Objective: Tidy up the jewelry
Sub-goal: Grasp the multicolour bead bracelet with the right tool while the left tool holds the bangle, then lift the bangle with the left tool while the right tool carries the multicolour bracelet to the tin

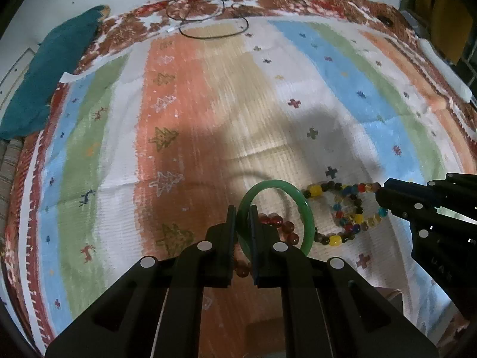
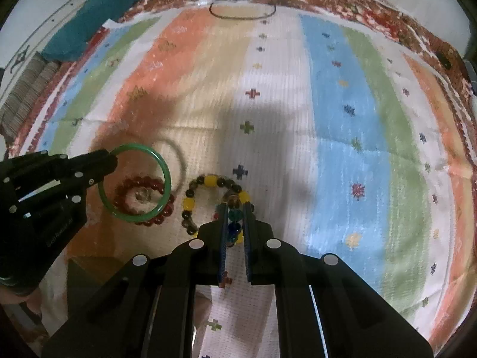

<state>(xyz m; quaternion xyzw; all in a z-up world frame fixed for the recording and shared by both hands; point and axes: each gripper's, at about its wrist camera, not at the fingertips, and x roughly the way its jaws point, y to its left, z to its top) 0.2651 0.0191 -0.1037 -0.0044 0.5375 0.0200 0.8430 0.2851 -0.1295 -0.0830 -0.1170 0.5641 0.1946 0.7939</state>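
My left gripper (image 1: 242, 212) is shut on a green jade bangle (image 1: 307, 208) and holds it above the cloth. It also shows in the right wrist view (image 2: 111, 161), gripping the bangle (image 2: 165, 173). A dark red bead bracelet (image 1: 283, 226) lies under the bangle, also in the right wrist view (image 2: 149, 183). My right gripper (image 2: 235, 208) is shut on a multicoloured bead bracelet (image 2: 234, 217). A yellow and dark bead bracelet (image 2: 190, 197) lies beside it. In the left wrist view the right gripper (image 1: 380, 192) meets the coloured beads (image 1: 351, 191).
A striped cloth (image 1: 184, 113) with small patterns covers the surface. A teal cloth (image 1: 50, 71) lies at the far left edge. A thin black cord (image 1: 214, 29) loops at the far edge. A dark box corner (image 2: 89, 271) sits near the bottom left.
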